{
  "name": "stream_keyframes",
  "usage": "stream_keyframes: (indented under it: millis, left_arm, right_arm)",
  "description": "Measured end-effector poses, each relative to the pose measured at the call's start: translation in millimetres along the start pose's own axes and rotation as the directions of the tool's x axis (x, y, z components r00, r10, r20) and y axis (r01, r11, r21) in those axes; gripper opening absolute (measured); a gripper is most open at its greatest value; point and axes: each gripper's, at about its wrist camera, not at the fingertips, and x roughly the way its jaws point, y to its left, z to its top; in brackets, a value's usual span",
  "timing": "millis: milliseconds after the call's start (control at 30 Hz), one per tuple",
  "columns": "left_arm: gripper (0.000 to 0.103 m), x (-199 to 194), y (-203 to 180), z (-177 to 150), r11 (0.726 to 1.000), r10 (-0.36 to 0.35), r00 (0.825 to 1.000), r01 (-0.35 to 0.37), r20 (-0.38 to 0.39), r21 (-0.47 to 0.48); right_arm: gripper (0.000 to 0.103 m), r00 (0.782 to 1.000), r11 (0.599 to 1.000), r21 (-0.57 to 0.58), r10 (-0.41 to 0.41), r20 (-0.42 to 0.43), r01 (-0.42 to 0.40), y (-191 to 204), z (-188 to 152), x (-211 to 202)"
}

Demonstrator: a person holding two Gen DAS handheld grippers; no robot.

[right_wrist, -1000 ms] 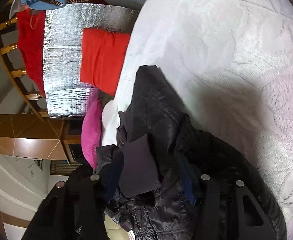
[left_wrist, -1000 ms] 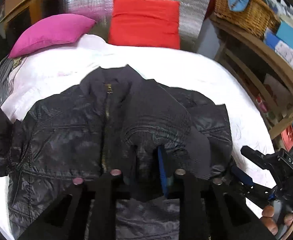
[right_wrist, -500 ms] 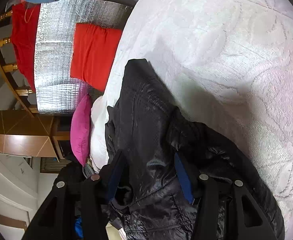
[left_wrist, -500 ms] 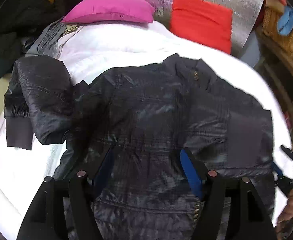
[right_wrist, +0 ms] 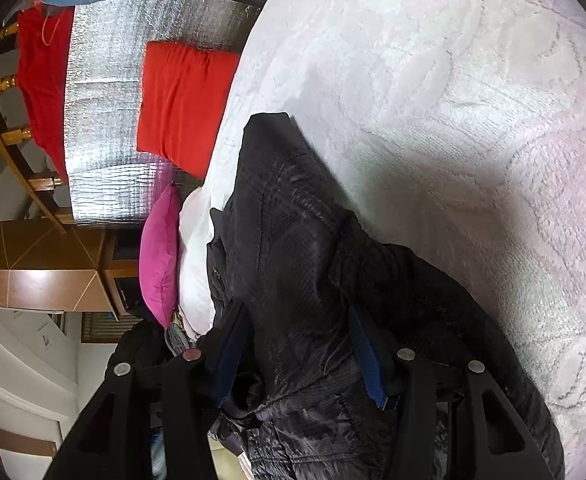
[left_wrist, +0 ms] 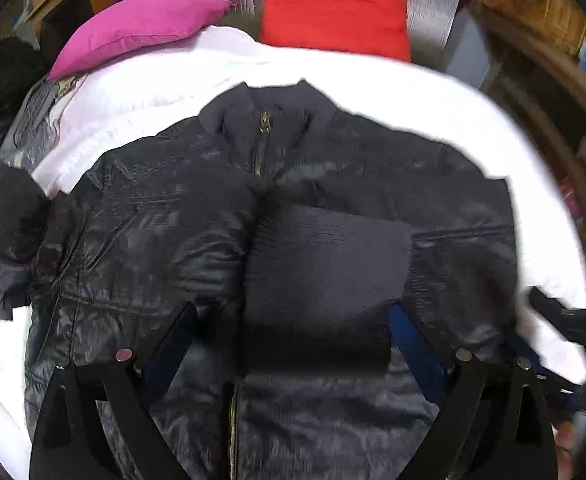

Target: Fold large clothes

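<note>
Left wrist view, black jacket on bed, ribbed cuff between opening left hand-held gripper, untouched.

No text or label can be read anywhere.

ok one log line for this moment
stage: sleeve folded | left hand-held gripper: opening over cuff | right hand-held gripper: around jacket edge

Shiny black puffer jacket lying front-up on the white bed, zipped, collar toward the pillow end. One sleeve's folded across the chest, ribbed cuff on top.
</note>
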Motion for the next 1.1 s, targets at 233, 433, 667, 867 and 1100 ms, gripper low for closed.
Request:
stream_keyframes:
  millis: [233, 433, 667, 867, 1100]
  left_arm:
    - [0.038, 11, 24, -2, 0.999, 0.028, 0.999, -0.029, 0.044, 0.023]
    - [0.025, -29, 83, 7, 0.997, 0.030, 0.996, -0.036, 0.083, 0.073]
    - [0.071, -59, 173, 15, 0.986, 0.162, 0.981, -0.166, 0.104, 0.029]
    - [0.074, -59, 200, 6, 0.991, 0.137, 0.984, -0.136, 0.115, -0.022]
    - [0.074, -9, 191, -7, 0.988, 0.157, 0.987, -0.156, 0.039, -0.011]
  right_arm:
    - [0.052, 1.000, 0.999, -0.048, -0.024, -0.008, 0.024, 5, -1, 1]
    - [0.050, 0.999, 0.997, -0.063, -0.049, -0.001, 0.049, 6, -3, 2]
    - [0.050, 0.997, 0.994, -0.082, -0.071, 0.022, 0.072, 10, -7, 1]
    - [0.050, 0.994, 0.984, -0.159, -0.063, 0.085, 0.076, 27, -12, -12]
    - [0.074, 0.967, 0.969, -0.193, -0.104, 0.233, 0.151, 35, -2, -39]
